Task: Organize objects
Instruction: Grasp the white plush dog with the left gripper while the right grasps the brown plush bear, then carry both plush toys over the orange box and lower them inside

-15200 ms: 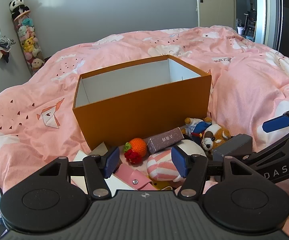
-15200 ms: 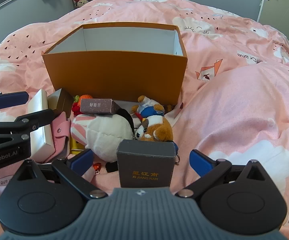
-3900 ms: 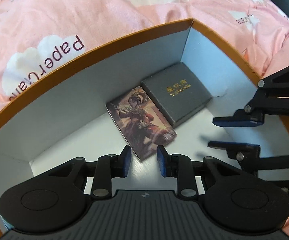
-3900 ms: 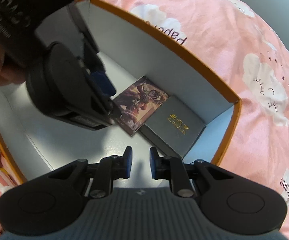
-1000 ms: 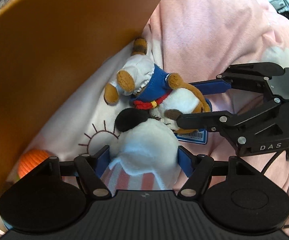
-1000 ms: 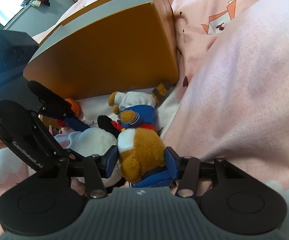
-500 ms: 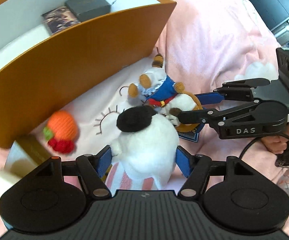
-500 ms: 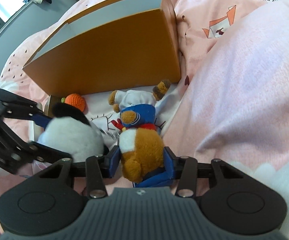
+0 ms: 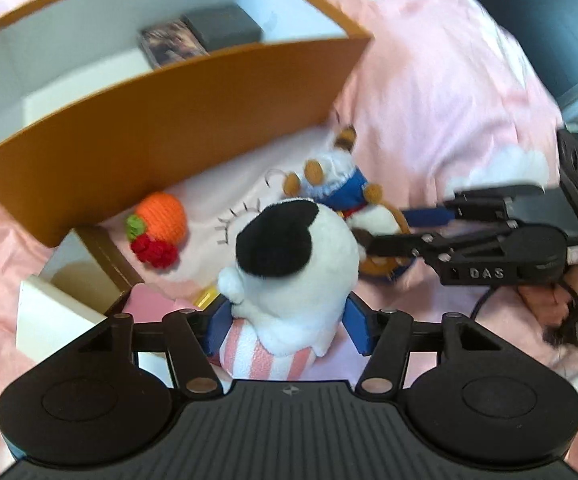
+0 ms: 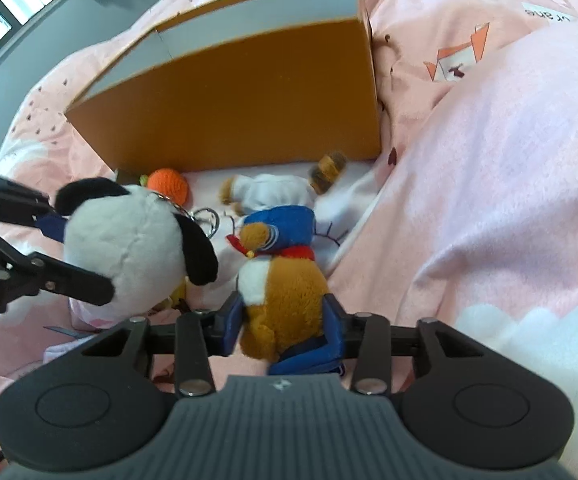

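While both claws are loaded, neither toy has reached the box yet. The left gripper (image 9: 285, 320) is clamped on a white plush dog (image 9: 293, 264) with black ears and a pink striped body, holding it raised above the bedding, near the front wall of the orange box (image 9: 177, 120). The right gripper (image 10: 285, 324) is closed around the brown rear of a sailor plush (image 10: 281, 256) in a blue top; its white-capped head points toward the box, and whether it has left the bedspread (image 10: 489, 200) I cannot tell.

Further out, inside the box, two flat things already lie against the far wall — a picture card box (image 9: 171, 40) and a dark grey case (image 9: 225, 30) side by side. So, as I judge it, the job is partly done.

Left outside, besides the two toys in hand: a knitted orange fruit (image 9: 161, 218) against the box front, a brown-edged carton (image 9: 89, 272) and a cream box (image 9: 49, 320) on the near left, plus a pink item (image 9: 149, 304) just beside them. Both held toys should go over the rim next.
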`<state>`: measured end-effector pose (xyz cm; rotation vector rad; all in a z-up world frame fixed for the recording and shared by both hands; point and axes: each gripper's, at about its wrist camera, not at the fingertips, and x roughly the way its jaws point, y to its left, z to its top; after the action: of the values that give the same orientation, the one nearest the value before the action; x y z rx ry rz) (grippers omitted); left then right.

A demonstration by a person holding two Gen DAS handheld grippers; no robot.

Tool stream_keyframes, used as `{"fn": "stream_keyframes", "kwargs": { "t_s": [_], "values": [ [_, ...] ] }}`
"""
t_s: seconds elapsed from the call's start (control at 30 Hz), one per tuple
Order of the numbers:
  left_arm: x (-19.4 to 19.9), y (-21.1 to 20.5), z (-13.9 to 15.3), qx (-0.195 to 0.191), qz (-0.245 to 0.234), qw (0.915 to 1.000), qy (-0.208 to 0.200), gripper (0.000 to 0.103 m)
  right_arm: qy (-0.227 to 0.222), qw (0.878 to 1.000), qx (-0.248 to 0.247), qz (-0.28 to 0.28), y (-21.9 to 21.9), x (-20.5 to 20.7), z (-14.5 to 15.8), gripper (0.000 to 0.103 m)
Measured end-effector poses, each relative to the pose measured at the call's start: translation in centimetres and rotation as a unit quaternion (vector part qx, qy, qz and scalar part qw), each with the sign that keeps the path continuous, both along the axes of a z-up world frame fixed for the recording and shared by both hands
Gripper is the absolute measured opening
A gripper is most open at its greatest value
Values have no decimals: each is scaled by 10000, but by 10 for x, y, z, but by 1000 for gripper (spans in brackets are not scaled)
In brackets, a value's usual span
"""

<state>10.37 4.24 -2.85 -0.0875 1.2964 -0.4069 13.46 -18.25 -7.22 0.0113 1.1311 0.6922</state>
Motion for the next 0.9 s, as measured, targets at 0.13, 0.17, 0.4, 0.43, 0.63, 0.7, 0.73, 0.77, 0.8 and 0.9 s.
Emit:
{"fn": "stream_keyframes", "kwargs": {
  "t_s": [0.13, 0.17, 0.4, 0.43, 0.63, 0.7, 0.73, 0.77, 0.8, 0.9],
  "values": [
    [-16, 16, 7, -503, 739, 9951, -420, 66, 6, 9995, 265, -142, -9, 3, 13, 41],
    [-20, 21, 9, -660, 929, 9921, -523, 66, -5, 9993, 331, -184, -11, 4, 16, 41],
    [-34, 37, 53, -1305, 1576, 9710, -1240, 66, -507, 9960, 693, -234, -20, -6, 68, 40],
    [-32, 38, 62, -1280, 1591, 9695, -1359, 66, -594, 9952, 748, -228, -20, -6, 77, 40],
    [-2, 40, 112, -1373, 1698, 9576, -1877, 66, -1136, 9861, 1176, -300, -16, 11, 137, 40],
    [13, 40, 126, -1326, 1754, 9529, -2088, 66, -1318, 9823, 1298, -303, -11, 23, 157, 40],
    [20, 41, 131, -1312, 1814, 9498, -2185, 66, -1428, 9802, 1340, -290, -7, 29, 166, 40],
    [28, 41, 137, -1303, 1865, 9473, -2255, 66, -1554, 9779, 1367, -295, -2, 36, 174, 40],
    [38, 41, 140, -1306, 1895, 9453, -2313, 66, -1647, 9762, 1378, -310, 3, 43, 179, 40],
    [67, 41, 136, -1240, 2087, 9411, -2354, 66, -1751, 9747, 1349, -323, 21, 68, 184, 40]
  ]
}}
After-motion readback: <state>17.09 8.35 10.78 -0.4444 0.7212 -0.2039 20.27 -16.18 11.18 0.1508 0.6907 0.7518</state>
